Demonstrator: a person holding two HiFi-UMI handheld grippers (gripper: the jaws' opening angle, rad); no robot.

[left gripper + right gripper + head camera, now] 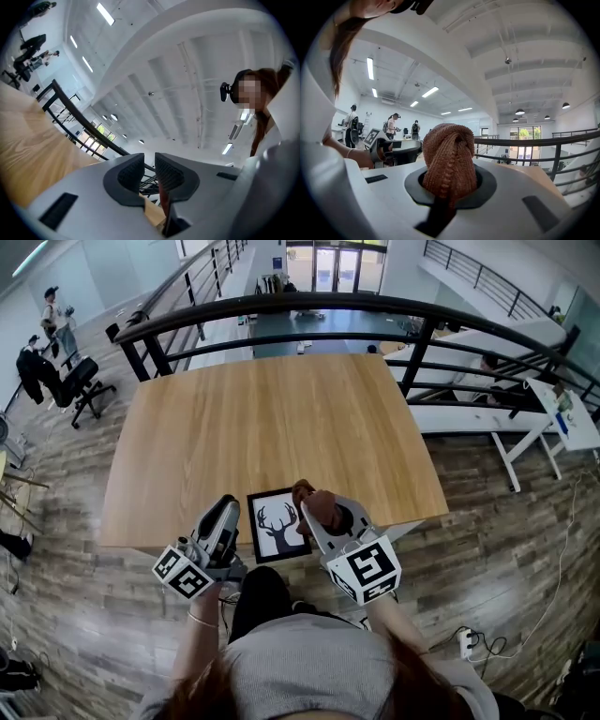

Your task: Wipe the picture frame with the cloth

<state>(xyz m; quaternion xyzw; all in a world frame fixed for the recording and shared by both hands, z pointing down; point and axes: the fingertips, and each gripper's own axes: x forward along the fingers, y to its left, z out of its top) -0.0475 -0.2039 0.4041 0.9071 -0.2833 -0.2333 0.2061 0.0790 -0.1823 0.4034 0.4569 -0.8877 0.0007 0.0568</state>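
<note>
Mezzanine with a wood-plank floor and a black railing (pixel 281 304) behind a light wooden table (pixel 272 418); an office chair (pixel 80 381) stands off to the left, a white desk (pixel 562 418) to the right, and people stand in the far background. The picture frame (pixel 277 526), black border with a deer-head silhouette, lies flat at the near edge of the table, in front of the person and between the two grippers in the head view. Left gripper (pixel 227 507) is just beside the frame's left edge; its own view looks up at the ceiling. Its jaws stand a narrow gap apart with nothing clamped, pads (pixel 131 174) bare, so left gripper (pixel 149 171) is empty. Right gripper (pixel 328 521) is at the frame's right side, jaws clamped on the cloth (pixel 314 498), a brown knitted piece. In the right gripper view the cloth (pixel 450 159) bulges up out of the jaws in a bunched wad, and right gripper (pixel 450 183) pinches its lower part. In the head view the wad overlaps the frame's top right corner; can't tell if it touches the frame. A cable and power strip (pixel 466 641) lie on the floor at right.
</note>
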